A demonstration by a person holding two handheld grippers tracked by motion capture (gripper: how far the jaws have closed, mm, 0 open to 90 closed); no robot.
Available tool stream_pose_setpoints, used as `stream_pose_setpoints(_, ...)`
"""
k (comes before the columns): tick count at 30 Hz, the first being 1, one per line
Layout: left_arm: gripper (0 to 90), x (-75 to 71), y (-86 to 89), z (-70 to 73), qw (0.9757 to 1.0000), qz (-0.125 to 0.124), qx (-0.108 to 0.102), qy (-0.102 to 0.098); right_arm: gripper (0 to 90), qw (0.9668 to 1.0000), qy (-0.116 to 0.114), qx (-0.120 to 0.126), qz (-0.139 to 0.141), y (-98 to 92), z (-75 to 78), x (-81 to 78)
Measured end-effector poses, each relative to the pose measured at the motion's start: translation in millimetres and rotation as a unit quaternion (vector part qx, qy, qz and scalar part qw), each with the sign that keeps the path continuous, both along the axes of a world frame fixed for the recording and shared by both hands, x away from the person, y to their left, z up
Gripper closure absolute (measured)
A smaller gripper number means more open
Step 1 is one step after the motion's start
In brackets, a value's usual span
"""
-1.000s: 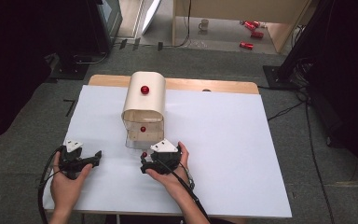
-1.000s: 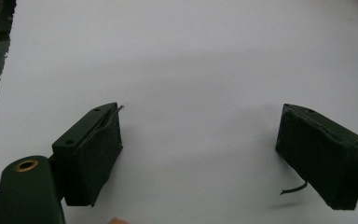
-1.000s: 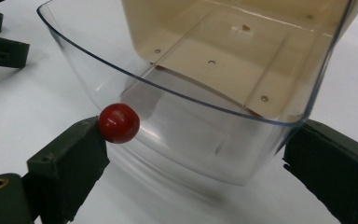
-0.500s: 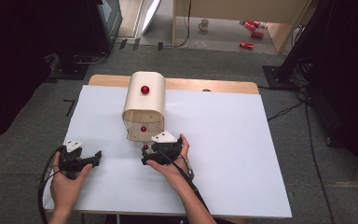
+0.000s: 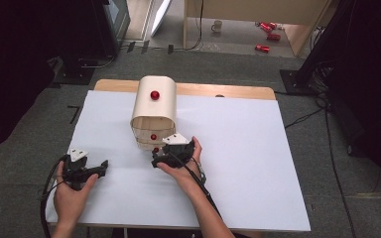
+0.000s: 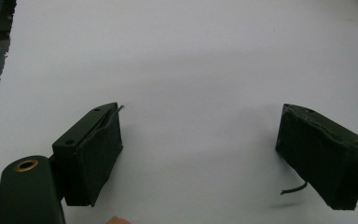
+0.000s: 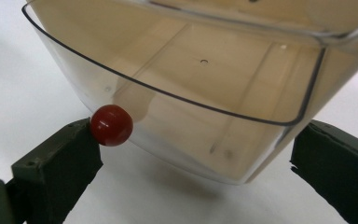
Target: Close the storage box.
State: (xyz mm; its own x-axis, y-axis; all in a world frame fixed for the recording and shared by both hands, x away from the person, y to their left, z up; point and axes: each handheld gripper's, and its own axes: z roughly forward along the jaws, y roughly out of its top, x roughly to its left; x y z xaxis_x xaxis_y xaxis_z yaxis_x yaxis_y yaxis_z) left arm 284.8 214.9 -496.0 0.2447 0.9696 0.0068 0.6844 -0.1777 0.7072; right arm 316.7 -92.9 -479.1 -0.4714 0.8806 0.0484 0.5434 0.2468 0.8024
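The cream drawer cabinet (image 5: 154,106) stands near the far edge of your desk (image 5: 238,163), left of its middle, and everything here is placed from it. From above you see its rounded top with one red knob (image 5: 155,94) and, on its near face, a second knob (image 5: 153,137) on a drawer front. A third red spot lower down is half covered by your right tool (image 5: 155,159), so you cannot make out much of it from above.

In the right gripper view, the clear bottom drawer (image 7: 200,93) juts toward you from the cabinet. Its top and right side are cut off by the frame, and you see the cabinet's pale inside only through the plastic. The drawer's red knob (image 7: 111,125) sits on the curved front, touching the inner corner of one jaw of your right tool (image 7: 193,161). The other jaw stands off past the drawer's opposite corner. The jaws are spread wide and grip nothing; whether the far jaw touches the drawer wall is hard to tell.

Your right hand (image 5: 183,166) lies just in front of the cabinet, its cable trailing back along your forearm.

Your left tool (image 5: 87,170) rests well to the cabinet's near left, held in your left hand (image 5: 69,191). In the left gripper view, that tool (image 6: 199,151) has its jaws wide apart over the bare white desk surface (image 6: 191,56), with nothing between them. A frayed thread hangs from one pad.
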Motion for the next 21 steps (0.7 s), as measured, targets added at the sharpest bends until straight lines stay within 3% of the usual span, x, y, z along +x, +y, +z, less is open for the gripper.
stream_pose_setpoints(12, 14.2, -0.1, -0.2, 0.0, 1.0000, 0.000, 0.002, 0.000, 0.0, 0.9996, -0.024, -0.003, 0.011, -10.2, 1.6, -3.5)
stream_pose_setpoints(17, 14.2, 0.0, -0.2, -0.1, 1.0000, 0.000, 0.002, -0.001, 0.0, 0.9989, -0.034, -0.007, 0.031, -25.2, 9.5, -11.5)
stream_pose_setpoints(21, 14.2, -0.1, -0.1, -0.1, 1.0000, 0.000, 0.002, -0.001, 0.0, 0.9989, -0.040, -0.002, 0.025, -39.7, 16.0, -17.5)
